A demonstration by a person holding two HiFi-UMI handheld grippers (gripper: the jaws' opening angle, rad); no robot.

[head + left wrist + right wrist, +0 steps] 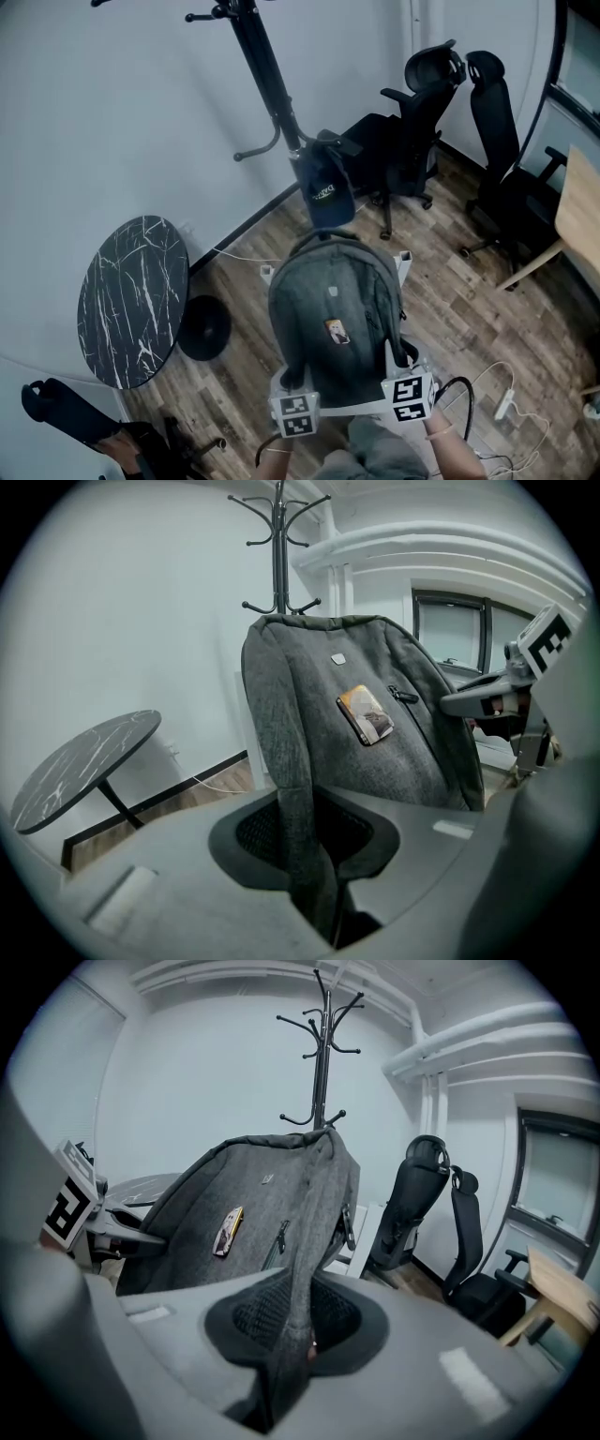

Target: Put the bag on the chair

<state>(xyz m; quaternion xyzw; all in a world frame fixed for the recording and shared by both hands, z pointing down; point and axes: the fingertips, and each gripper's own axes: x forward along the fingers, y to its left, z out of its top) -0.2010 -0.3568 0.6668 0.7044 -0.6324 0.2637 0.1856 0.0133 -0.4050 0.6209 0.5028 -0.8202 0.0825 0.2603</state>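
Note:
A grey backpack (333,314) hangs in the air above the wooden floor, held up by its two shoulder straps. My left gripper (292,382) is shut on the left strap (296,808), which runs down between its jaws (317,904). My right gripper (397,364) is shut on the other strap (298,1326), which is pinched between its jaws (281,1382). A small yellow tag (366,714) sits on the bag's front. Two black office chairs (412,131) (502,159) stand apart from the bag at the far right, by the wall.
A black coat stand (267,75) with a blue bag (323,192) hanging on it rises just beyond the backpack. A round marble table (131,300) stands at the left. A white frame (403,267) is behind the bag, a wooden tabletop (579,211) at the right, and cables with a power strip (504,403) on the floor.

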